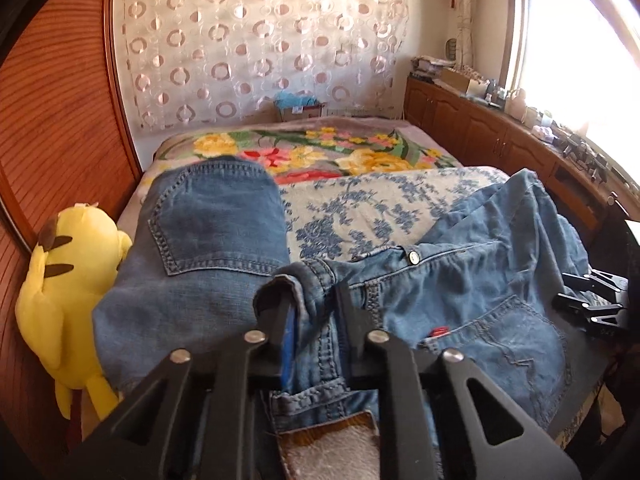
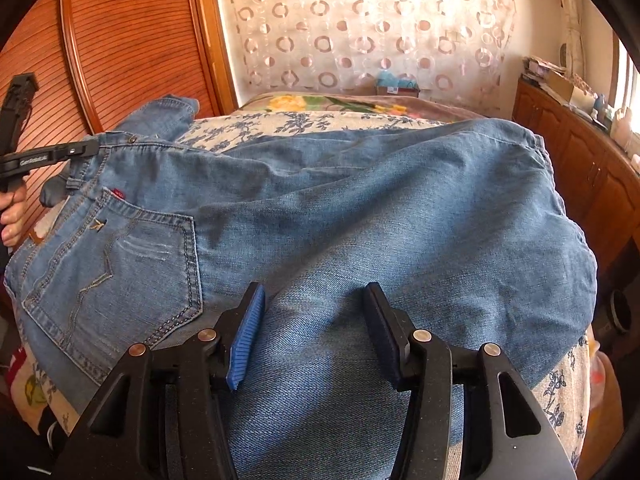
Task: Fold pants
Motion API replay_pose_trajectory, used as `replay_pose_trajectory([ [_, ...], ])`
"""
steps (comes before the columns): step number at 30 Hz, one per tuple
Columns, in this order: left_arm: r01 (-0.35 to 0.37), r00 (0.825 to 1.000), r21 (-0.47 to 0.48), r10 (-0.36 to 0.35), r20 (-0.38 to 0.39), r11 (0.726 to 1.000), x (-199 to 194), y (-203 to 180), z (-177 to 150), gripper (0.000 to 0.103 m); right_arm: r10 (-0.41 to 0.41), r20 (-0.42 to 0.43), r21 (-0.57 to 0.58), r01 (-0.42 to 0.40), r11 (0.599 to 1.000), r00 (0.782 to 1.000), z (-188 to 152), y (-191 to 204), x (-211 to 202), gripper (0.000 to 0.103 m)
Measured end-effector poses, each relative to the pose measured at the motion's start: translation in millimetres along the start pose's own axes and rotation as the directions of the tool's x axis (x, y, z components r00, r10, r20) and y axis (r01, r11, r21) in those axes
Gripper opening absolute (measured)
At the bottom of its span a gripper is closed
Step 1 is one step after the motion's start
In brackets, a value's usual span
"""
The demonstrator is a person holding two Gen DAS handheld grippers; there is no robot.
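Pants [image 1: 460,288] sprawl rumpled across the bed [image 1: 360,208]. Left gripper [image 1: 310,300] clenched on the bunched waistband; right gripper [image 2: 314,320] jaws apart, straddling a leg. Risk: thick denim slipping free, or fold dragging crooked.

The pants [image 1: 216,240] were faded blue denim with lighter blue stitching around the pockets, a small red tag [image 1: 440,331] at 5 o'clock and a silver button [image 1: 412,257] near the waistband. At 9 o'clock sat a bright yellow plush toy [image 1: 68,280] with dark brown ear tips. Under the denim lay a cream cover [image 1: 360,208] printed with blue flowers, and at 12 o'clock a grey blanket [image 1: 320,152] with yellow, red and pink blooms. The curtain [image 1: 260,40] was white with pink rings. Both black grippers carried blue ribbed pads [image 2: 248,336].
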State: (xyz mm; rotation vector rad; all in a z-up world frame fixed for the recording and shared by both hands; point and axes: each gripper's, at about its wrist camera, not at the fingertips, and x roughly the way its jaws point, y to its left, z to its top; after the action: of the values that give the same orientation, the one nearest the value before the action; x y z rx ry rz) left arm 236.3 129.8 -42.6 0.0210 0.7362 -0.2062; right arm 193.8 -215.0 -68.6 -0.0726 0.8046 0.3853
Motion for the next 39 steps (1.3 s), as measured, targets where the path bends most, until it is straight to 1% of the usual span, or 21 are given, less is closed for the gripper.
replay_pose_trajectory([
  [3,-0.008,0.998,-0.013,0.009,0.059,1.0,-28,-3,0,0.012,-0.003,0.011,0.008,0.003,1.0,1.0,0,-1,-2,0.052],
  [6,-0.041,0.994,-0.043,0.046,0.104,0.998,-53,3,2,0.012,-0.002,0.02,0.017,0.002,1.0,1.0,-1,-3,-4,0.052],
  [9,-0.079,0.992,-0.06,0.084,0.089,0.995,-62,15,1,0.012,-0.001,0.025,0.02,0.001,1.0,1.0,0,-3,-5,0.052],
  [11,-0.098,0.993,-0.06,0.101,0.053,0.993,-57,21,-4,0.012,-0.004,0.025,0.019,0.004,1.0,1.0,-1,-2,-5,0.052],
  [12,-0.107,0.994,-0.054,0.109,0.023,0.993,-50,23,-7,0.012,-0.004,0.025,0.018,0.003,1.0,1.0,0,-2,-5,0.052],
  [14,-0.11,0.994,-0.06,0.11,-0.002,0.992,-43,25,-12,0.014,-0.005,0.025,0.018,0.005,1.0,1.0,0,-1,-5,0.052],
  [17,-0.11,0.994,-0.064,0.11,0.003,0.992,-40,22,-14,0.021,-0.009,0.026,0.016,0.008,1.0,1.0,1,0,-5,0.052],
  [19,-0.109,0.994,-0.064,0.11,0.018,0.992,-44,19,-12,0.028,-0.011,0.026,0.015,0.011,1.0,1.0,0,0,-5,0.052],
  [21,-0.116,0.992,-0.053,0.118,0.038,0.992,-49,15,-10,0.031,-0.012,0.025,0.013,0.012,1.0,1.0,0,1,-4,0.052],
  [22,-0.123,0.991,-0.042,0.125,0.053,0.992,-53,11,-8,0.037,-0.012,0.025,0.014,0.012,1.0,1.0,0,1,-4,0.052],
  [24,-0.127,0.988,-0.027,0.129,0.083,0.992,-61,6,-6,0.044,-0.012,0.026,0.015,0.011,1.0,1.0,0,1,-4,0.052],
  [26,-0.128,0.986,-0.02,0.129,0.103,0.992,-68,0,-3,0.045,-0.013,0.026,0.014,0.013,1.0,1.0,1,1,-4,0.052],
  [28,-0.102,0.988,-0.02,0.104,0.113,0.995,-72,-6,0,0.047,-0.012,0.026,0.014,0.012,1.0,1.0,0,1,-4,0.052],
  [32,-0.047,0.992,0.016,0.045,0.115,0.999,-70,-27,6,0.052,-0.012,0.026,0.015,0.011,1.0,1.0,0,1,-4,0.052],
  [33,-0.03,0.993,0.028,0.027,0.113,0.999,-67,-34,7,0.055,-0.012,0.026,0.015,0.011,1.0,1.0,0,1,-4,0.052],
  [35,-0.007,0.995,0.044,0.003,0.104,0.999,-57,-49,8,0.065,-0.012,0.026,0.015,0.011,1.0,1.0,-1,1,-4,0.052],
  [36,0.006,0.995,0.051,-0.011,0.099,0.999,-51,-58,8,0.066,-0.012,0.026,0.015,0.011,1.0,1.0,-1,1,-4,0.052],
  [38,0.045,0.997,0.091,-0.051,0.063,0.995,-34,-78,5,0.066,-0.011,0.026,0.015,0.01,1.0,1.0,0,2,-4,0.052],
  [39,0.054,0.997,0.1,-0.059,0.05,0.994,-28,-85,5,0.066,-0.011,0.027,0.016,0.01,1.0,1.0,-2,2,-5,0.052],
])
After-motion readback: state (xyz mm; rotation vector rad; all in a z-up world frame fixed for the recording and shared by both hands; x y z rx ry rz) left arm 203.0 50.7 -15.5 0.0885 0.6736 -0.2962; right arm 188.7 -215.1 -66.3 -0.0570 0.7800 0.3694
